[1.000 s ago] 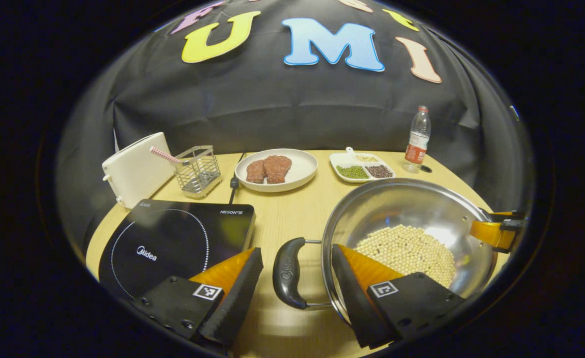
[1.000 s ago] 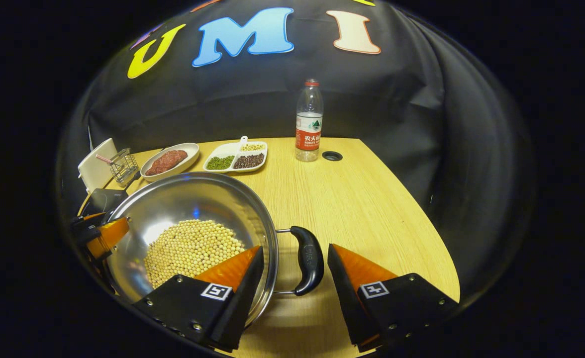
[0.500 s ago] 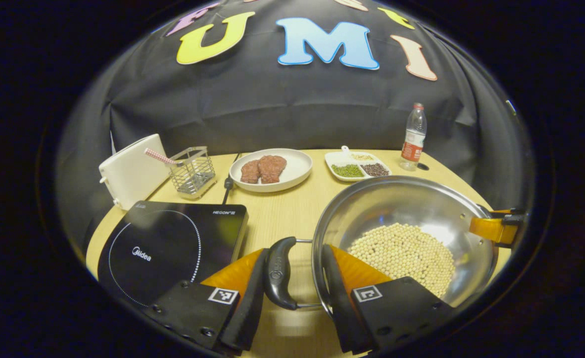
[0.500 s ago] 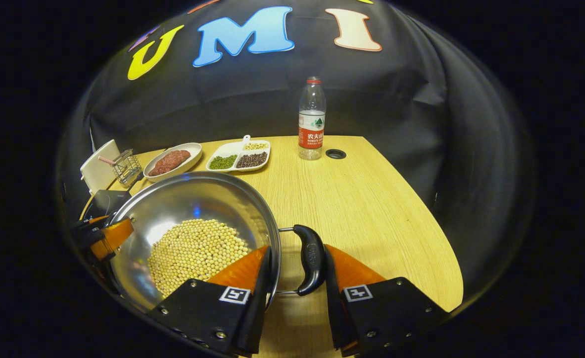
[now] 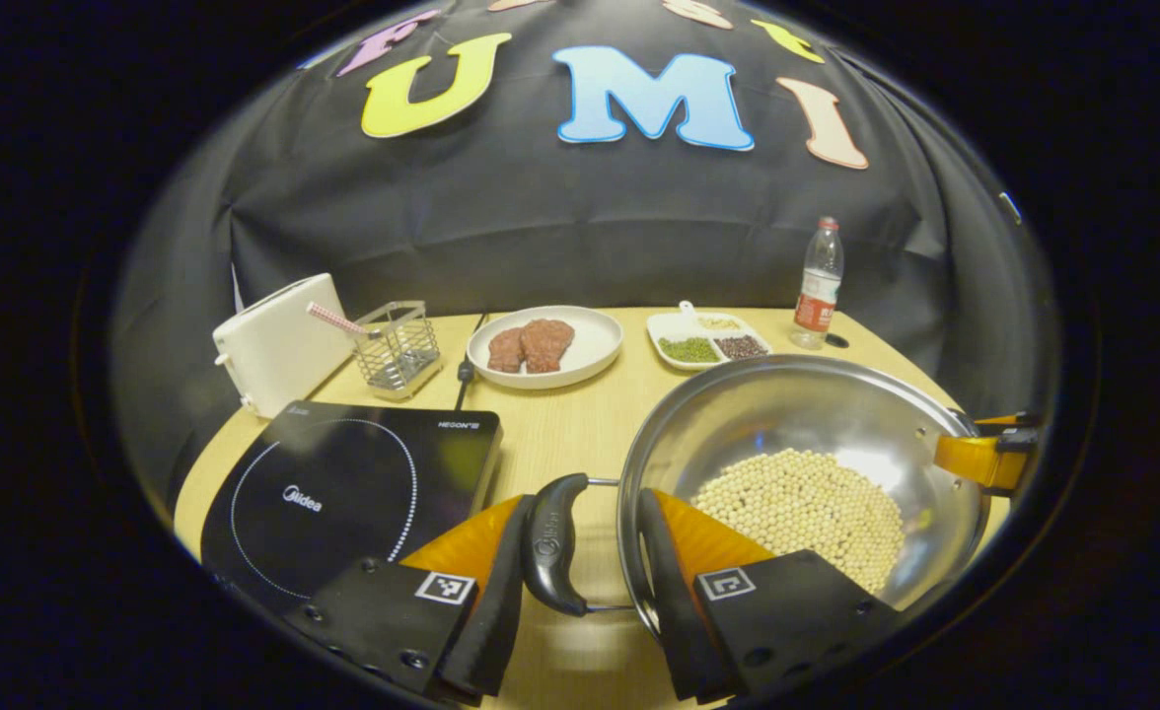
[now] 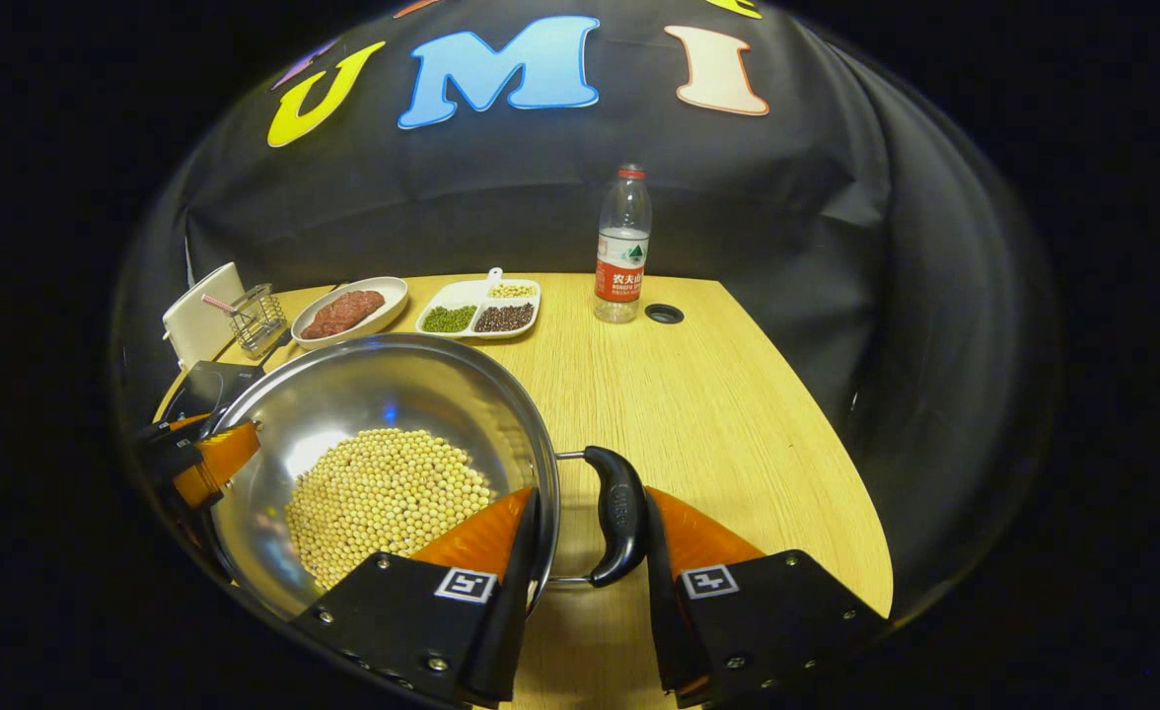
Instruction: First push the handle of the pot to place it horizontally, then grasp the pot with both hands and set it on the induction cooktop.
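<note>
- Left gripper [image 5: 580, 552]: I am now holding its jaws closed on the pot's left handle [image 5: 550, 542], where a second ago they stood wide
- Right gripper [image 6: 585, 537]: likewise clamping the right handle [image 6: 619, 513]
- Pot [image 5: 807, 424]: sitting on the tabletop [image 6: 698, 394] beside the induction cooktop [image 5: 343, 483]; I am judging it ready to lift

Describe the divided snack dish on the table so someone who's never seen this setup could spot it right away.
Start at the wooden table and look to its far edge by the black cloth wall. Between the water bottle and the round plate of meat lies the divided dish. It alone is a white tray split into compartments, holding green, dark and pale beans.
</note>
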Action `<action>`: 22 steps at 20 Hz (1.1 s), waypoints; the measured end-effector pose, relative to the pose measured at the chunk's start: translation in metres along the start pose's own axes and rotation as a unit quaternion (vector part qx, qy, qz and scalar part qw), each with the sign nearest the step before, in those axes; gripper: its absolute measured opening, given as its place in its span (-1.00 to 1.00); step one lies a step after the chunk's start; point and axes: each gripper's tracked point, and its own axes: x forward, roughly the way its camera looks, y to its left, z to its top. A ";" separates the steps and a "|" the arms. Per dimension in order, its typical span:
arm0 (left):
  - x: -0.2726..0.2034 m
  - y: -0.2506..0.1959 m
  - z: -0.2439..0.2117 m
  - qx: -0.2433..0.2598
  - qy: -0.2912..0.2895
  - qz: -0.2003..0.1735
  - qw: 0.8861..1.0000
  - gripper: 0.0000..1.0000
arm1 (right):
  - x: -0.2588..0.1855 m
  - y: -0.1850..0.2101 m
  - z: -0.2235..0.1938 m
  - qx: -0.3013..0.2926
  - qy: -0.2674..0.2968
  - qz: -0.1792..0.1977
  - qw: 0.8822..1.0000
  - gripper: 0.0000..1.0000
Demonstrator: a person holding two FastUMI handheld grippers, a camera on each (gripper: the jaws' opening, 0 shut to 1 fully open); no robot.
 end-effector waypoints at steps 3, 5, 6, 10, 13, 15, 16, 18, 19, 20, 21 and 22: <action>-0.016 0.008 0.010 -0.005 -0.013 0.005 1.000 0.35 | -0.016 0.006 0.008 0.003 -0.009 -0.006 1.000 0.07; -0.025 0.016 0.015 -0.004 -0.018 0.004 1.000 0.27 | -0.029 0.010 0.013 0.005 -0.016 -0.010 1.000 0.07; -0.029 0.021 0.018 -0.005 -0.018 0.001 1.000 0.35 | -0.035 0.017 0.014 0.006 -0.017 -0.012 1.000 0.07; -0.041 0.048 0.032 0.004 -0.032 -0.001 0.999 0.42 | -0.048 0.041 0.017 0.018 -0.024 -0.016 0.999 0.07; -0.046 0.070 0.033 0.004 -0.034 -0.003 0.999 0.34 | -0.058 0.062 0.017 0.023 -0.024 -0.017 0.999 0.07; -0.050 0.085 0.034 0.004 -0.036 -0.002 0.999 0.43 | -0.063 0.076 0.019 0.024 -0.025 -0.017 0.999 0.07; -0.049 0.092 0.034 0.005 -0.036 -0.002 0.999 0.42 | -0.064 0.082 0.019 0.024 -0.025 -0.017 0.999 0.07; -0.052 0.107 0.033 0.003 -0.035 -0.003 0.999 0.27 | -0.068 0.096 0.018 0.025 -0.024 -0.016 0.999 0.07; -0.053 0.115 0.032 0.003 -0.036 -0.003 0.999 0.35 | -0.069 0.103 0.018 0.026 -0.025 -0.017 0.999 0.07; -0.053 0.123 0.031 0.004 -0.036 -0.004 0.999 0.35 | -0.071 0.110 0.018 0.025 -0.026 -0.018 0.999 0.07; -0.053 0.130 0.030 0.003 -0.036 -0.004 0.999 0.27 | -0.071 0.117 0.017 0.025 -0.026 -0.018 0.999 0.07; -0.053 0.137 0.029 0.003 -0.035 -0.005 0.999 0.34 | -0.073 0.123 0.017 0.026 -0.026 -0.019 0.999 0.07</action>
